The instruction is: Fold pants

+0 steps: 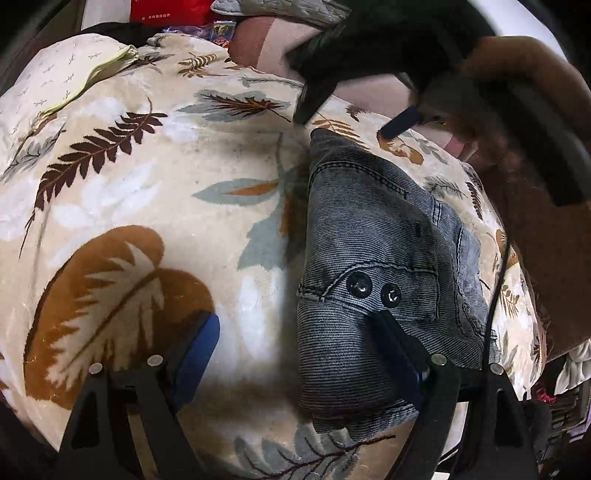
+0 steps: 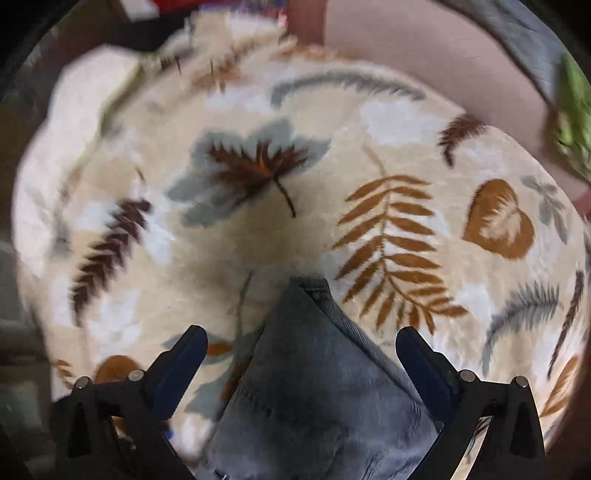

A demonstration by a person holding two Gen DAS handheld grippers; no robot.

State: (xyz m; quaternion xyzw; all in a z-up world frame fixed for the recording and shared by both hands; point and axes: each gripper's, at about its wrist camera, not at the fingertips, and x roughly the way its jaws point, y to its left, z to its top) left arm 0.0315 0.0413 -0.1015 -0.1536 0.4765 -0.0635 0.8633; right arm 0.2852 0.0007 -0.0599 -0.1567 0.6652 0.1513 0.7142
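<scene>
The grey-blue denim pants [image 1: 376,258] lie folded into a compact bundle on the leaf-patterned blanket [image 1: 147,206], two dark snap buttons facing up. My left gripper [image 1: 295,347] is open. Its left pad hangs over bare blanket and its right finger is over the near part of the pants. My right gripper [image 1: 354,118] hovers open above the far end of the bundle, held by a hand [image 1: 517,110]. In the blurred right wrist view the pants [image 2: 317,387] lie between the wide-apart fingers of my right gripper [image 2: 303,354], and neither pad touches the cloth.
The blanket [image 2: 258,240] covers a soft, rounded surface. A pink sheet [image 1: 258,40] and red packaging [image 1: 166,11] lie beyond its far edge. A thin black cable [image 1: 498,277] runs down the right side. Something green [image 2: 576,122] sits at the far right.
</scene>
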